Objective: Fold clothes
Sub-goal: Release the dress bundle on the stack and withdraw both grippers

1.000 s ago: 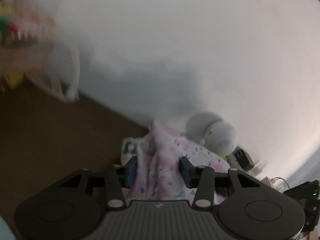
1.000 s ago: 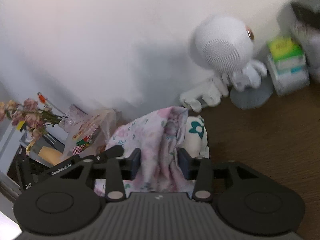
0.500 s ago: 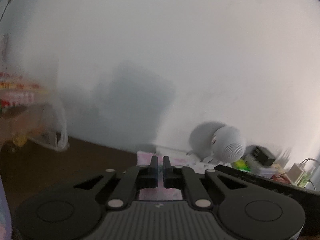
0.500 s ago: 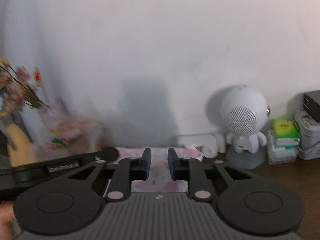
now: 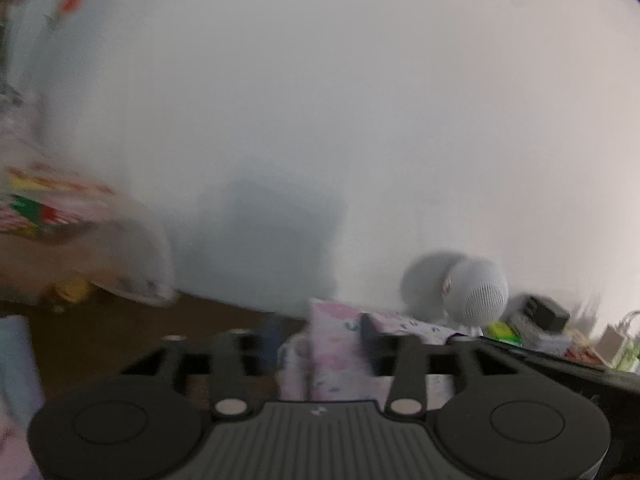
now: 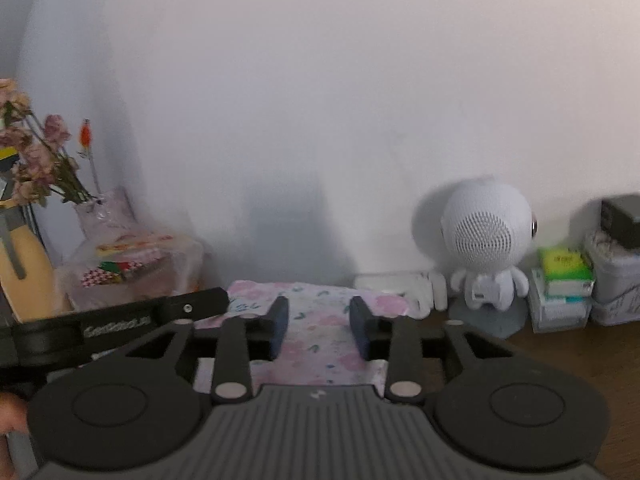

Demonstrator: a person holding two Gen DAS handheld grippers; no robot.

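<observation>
Right wrist view: the pink floral folded cloth (image 6: 320, 320) is seen at lower centre, framed by the spread-apart right gripper (image 6: 319, 326); the left gripper (image 5: 318, 346) is likewise parted around it.

Left wrist view motion-blurred throughout. Left gripper (image 5: 318, 344) fingers smeared; contact with floral cloth (image 5: 340, 356) cannot be told. Plastic-wrapped bundle (image 5: 60, 216) far left, print unreadable, cut by frame edge. In right view, cloth's near part hidden under right gripper (image 6: 318, 326) body. Label on green box (image 6: 564, 260) too small to read.
</observation>
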